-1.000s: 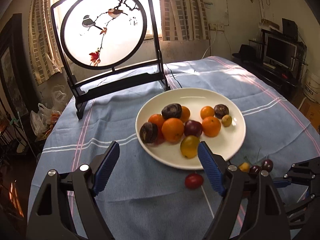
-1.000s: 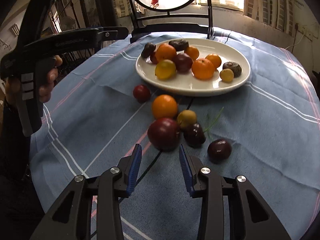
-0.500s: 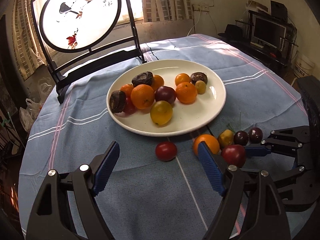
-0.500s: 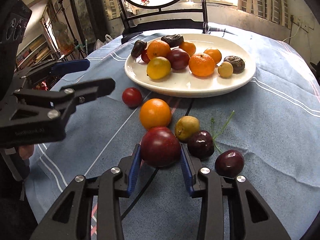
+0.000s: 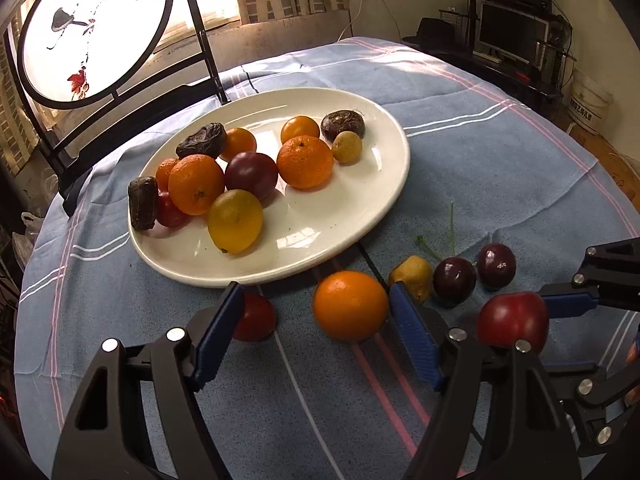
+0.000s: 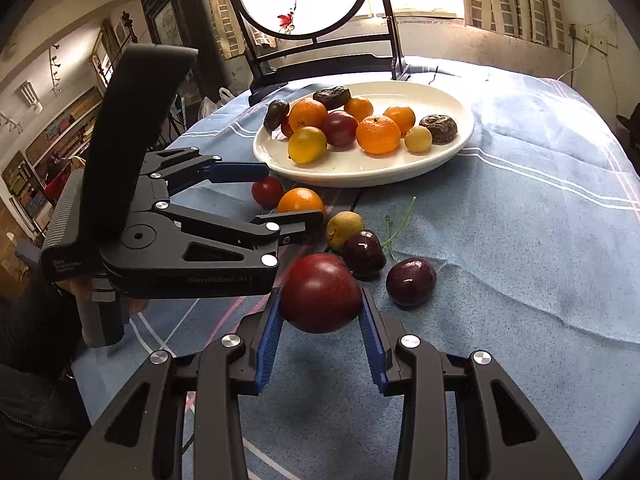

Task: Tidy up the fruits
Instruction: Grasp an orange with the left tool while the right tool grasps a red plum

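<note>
Right wrist view: the right gripper now grips a smooth, round red apple between its blue ribbed fingers, just in front of the glossy white plate; a second ago the apple lay free on the blue cloth surface. Beside the plate, the left gripper has come forward, its fingers spread apart around a dimpled orange and a small red tomato.

Right tongs clamped; left tongs spread wide.
</note>
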The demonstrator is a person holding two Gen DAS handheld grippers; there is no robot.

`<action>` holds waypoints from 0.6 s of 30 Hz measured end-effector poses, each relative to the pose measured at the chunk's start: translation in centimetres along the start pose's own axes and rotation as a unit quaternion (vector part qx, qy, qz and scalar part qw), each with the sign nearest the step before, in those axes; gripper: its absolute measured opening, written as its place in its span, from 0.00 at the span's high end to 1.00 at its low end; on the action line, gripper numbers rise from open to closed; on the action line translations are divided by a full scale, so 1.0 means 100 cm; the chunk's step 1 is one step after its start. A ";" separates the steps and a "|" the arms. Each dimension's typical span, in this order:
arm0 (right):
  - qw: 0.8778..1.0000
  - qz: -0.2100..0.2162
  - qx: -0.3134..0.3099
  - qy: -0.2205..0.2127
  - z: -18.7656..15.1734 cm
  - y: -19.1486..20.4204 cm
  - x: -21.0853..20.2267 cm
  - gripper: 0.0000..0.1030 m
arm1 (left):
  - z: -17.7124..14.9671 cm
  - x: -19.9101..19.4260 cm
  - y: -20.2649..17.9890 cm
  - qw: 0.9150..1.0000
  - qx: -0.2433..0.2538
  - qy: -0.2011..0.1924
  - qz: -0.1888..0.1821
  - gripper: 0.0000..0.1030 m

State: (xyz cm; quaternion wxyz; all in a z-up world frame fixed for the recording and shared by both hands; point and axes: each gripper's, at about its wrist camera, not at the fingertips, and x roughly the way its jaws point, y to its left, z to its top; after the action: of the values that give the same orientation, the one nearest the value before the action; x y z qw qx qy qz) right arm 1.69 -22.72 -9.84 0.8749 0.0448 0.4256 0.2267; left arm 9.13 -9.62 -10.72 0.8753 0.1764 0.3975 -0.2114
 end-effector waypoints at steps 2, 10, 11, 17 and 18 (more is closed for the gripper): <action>1.000 0.003 -0.001 0.002 0.000 0.001 0.001 0.63 | -0.001 -0.001 0.000 1.000 0.005 -0.004 -0.001 0.32; 1.000 0.005 -0.001 0.001 0.000 0.002 0.001 0.63 | -0.002 -0.001 -0.009 0.999 0.015 0.006 -0.035 0.61; 1.000 0.005 -0.002 0.001 0.000 0.002 0.001 0.63 | -0.003 0.000 -0.009 0.999 0.012 0.009 -0.037 0.60; 1.000 0.009 -0.002 0.002 0.000 0.001 0.001 0.63 | -0.005 0.006 -0.007 0.999 0.006 0.017 -0.034 0.60; 1.000 0.009 -0.002 0.003 0.000 0.001 0.001 0.63 | -0.005 0.005 -0.008 0.999 0.007 0.017 -0.037 0.62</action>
State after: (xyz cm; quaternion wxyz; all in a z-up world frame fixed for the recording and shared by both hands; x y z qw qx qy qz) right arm 1.71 -22.55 -9.91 0.8717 0.0466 0.4270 0.2359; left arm 8.73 -10.16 -11.52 0.8589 0.1708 0.4169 -0.2437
